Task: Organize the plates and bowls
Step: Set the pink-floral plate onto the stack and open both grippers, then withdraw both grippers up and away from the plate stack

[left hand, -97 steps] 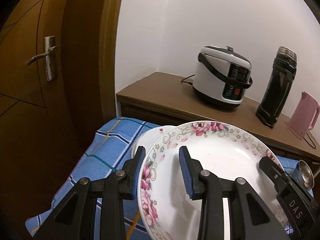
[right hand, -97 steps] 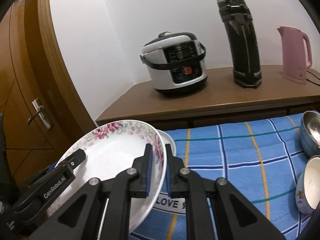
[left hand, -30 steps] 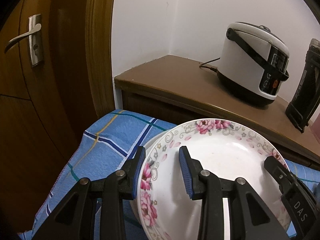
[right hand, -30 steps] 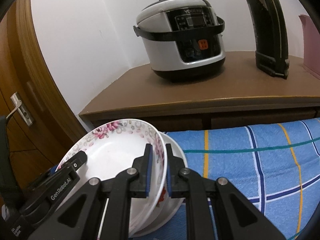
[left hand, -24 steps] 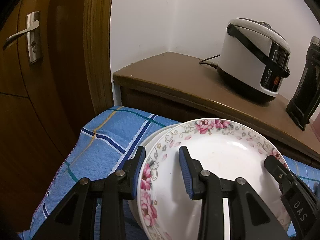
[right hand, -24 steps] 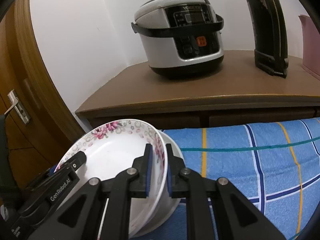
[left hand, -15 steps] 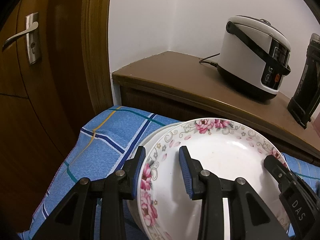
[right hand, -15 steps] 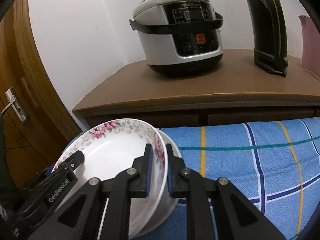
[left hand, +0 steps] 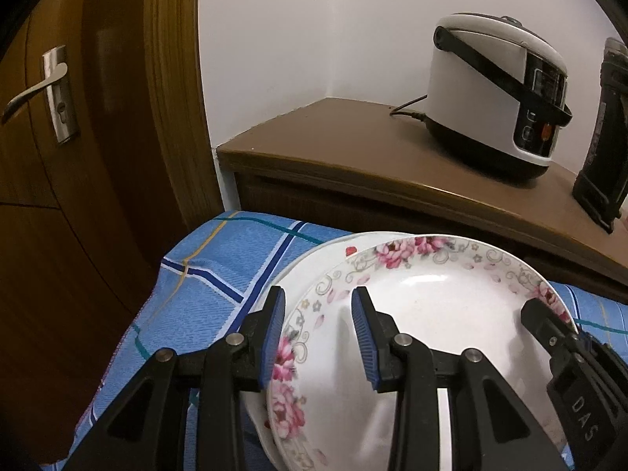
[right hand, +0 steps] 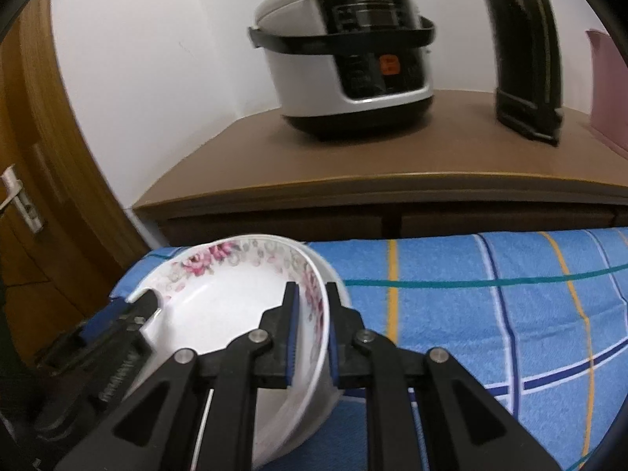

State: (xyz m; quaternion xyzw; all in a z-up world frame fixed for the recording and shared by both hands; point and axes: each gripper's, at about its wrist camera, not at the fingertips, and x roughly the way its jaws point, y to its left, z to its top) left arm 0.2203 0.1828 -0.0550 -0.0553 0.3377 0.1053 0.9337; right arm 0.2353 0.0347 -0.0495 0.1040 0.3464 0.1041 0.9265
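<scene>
Left tool: jaws part-way open, straddling the left rim of the floral plate; the outer pad lies against the rim's outside, while the inner pad stands over the plate's well, and contact there cannot be confirmed.
Right tool: jaws nearly closed, both blue pads pressed on the right rim of the floral plate; its black tip also shows at the far edge in the left wrist view.
Floral plate: white with pink flowers on the rim, held between the two tools, tilted, directly above a white plate.
White plate: plain, lying on the table, its edge showing beyond the floral plate's left and far sides.
Table: covered with a blue checked cloth.
Cabinet: brown wood, behind the table, against the white wall.
On cabinet: a white-and-black rice cooker; beside it a tall black flask; a pink item at the right edge, mostly cut off.
Door: brown wood with a metal handle, left of the cabinet.
</scene>
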